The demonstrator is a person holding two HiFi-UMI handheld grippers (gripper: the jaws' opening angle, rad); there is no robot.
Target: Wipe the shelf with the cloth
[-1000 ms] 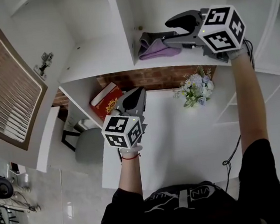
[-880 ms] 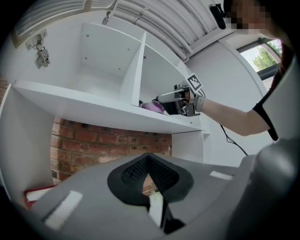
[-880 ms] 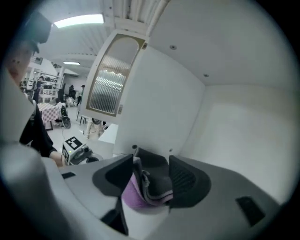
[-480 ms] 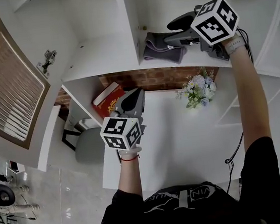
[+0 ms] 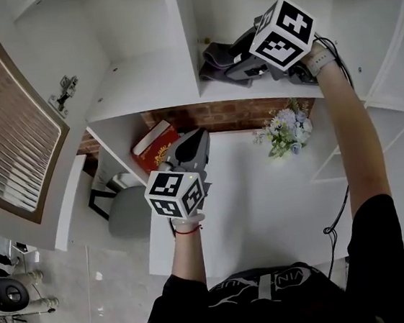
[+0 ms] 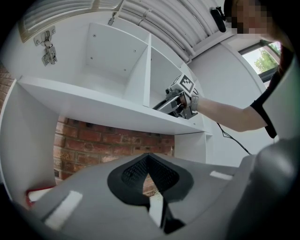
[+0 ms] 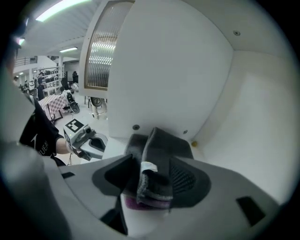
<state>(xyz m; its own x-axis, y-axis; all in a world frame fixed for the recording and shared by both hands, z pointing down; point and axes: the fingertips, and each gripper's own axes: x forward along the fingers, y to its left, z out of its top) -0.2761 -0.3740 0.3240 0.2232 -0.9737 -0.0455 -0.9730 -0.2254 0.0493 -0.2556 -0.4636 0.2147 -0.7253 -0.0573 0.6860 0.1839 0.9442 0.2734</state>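
Note:
A grey and purple cloth [image 5: 213,54] lies bunched on the white upper shelf [image 5: 149,80], close to the upright divider [image 5: 183,29]. My right gripper [image 5: 232,61] points down into it. In the right gripper view a raised fold of the cloth [image 7: 159,140] stands between the jaws of that gripper [image 7: 151,160]. The jaws have just been opening and stand wide, so the gripper is open around the fold. My left gripper [image 5: 198,137] hangs below the shelf, over the desk, shut on nothing. Its closed tips [image 6: 147,157] point level at the brick wall.
Below the shelf are a white desk [image 5: 264,193], a red book [image 5: 153,144] and a bunch of flowers [image 5: 285,126] against a brick wall [image 5: 218,113]. A slatted cabinet door [image 5: 3,129] hangs open at the left. A grey chair [image 5: 124,209] stands beside the desk.
My right gripper has moved left and down along the shelf, tipping downward, and now has the cloth between its jaws. The cloth is pushed nearer the divider. The left gripper has stayed put.

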